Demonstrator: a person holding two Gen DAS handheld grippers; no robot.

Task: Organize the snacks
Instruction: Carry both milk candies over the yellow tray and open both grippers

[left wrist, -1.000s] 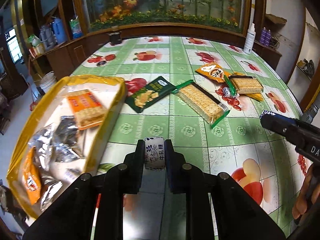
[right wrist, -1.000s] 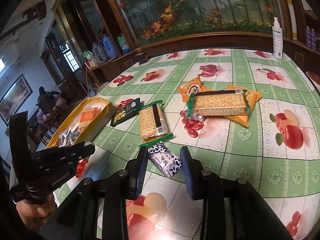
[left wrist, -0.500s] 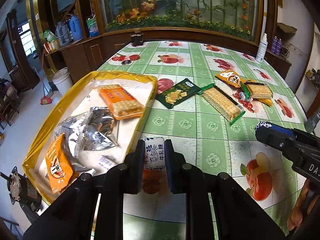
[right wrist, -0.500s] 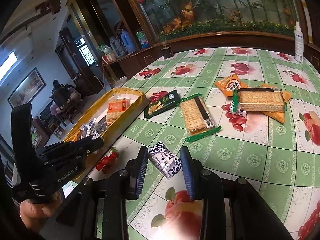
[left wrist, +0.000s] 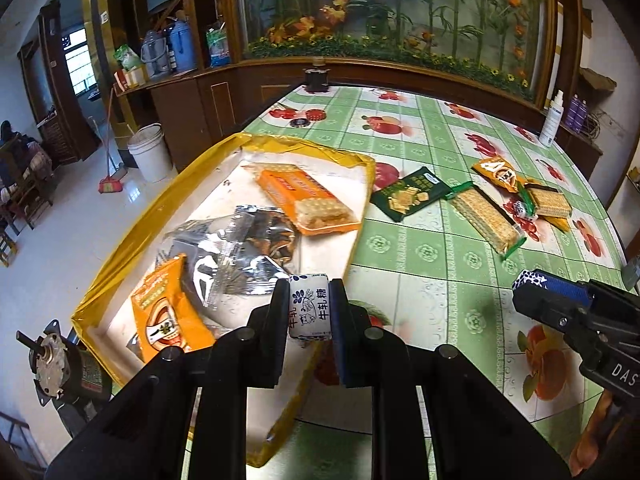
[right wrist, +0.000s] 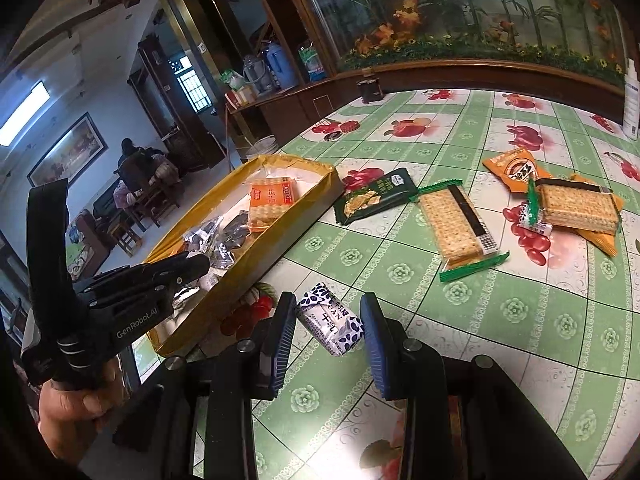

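While I'm carrying a candy [left wrist: 309,305] pinched in my left tongs [left wrist: 309,312] and another candy [right wrist: 331,325] crookedly in my right tongs [right wrist: 328,326], it's risking slipping short of the tray [left wrist: 160,208].

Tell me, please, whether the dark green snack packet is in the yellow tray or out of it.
Out. The dark green packet lies flat on the tablecloth just beyond the yellow tray wall, beside a cracker pack.

On the bench [left wrist: 420,280], the tray [left wrist: 362,200] sits at the left edge with a biscuit pack [left wrist: 308,196] at its far end and foil packets [left wrist: 240,256] nearer. Right of the tray lie a flat packet [left wrist: 408,194], then a cracker pack [left wrist: 486,216], then another cracker pack [left wrist: 550,200] resting on further wrappers.
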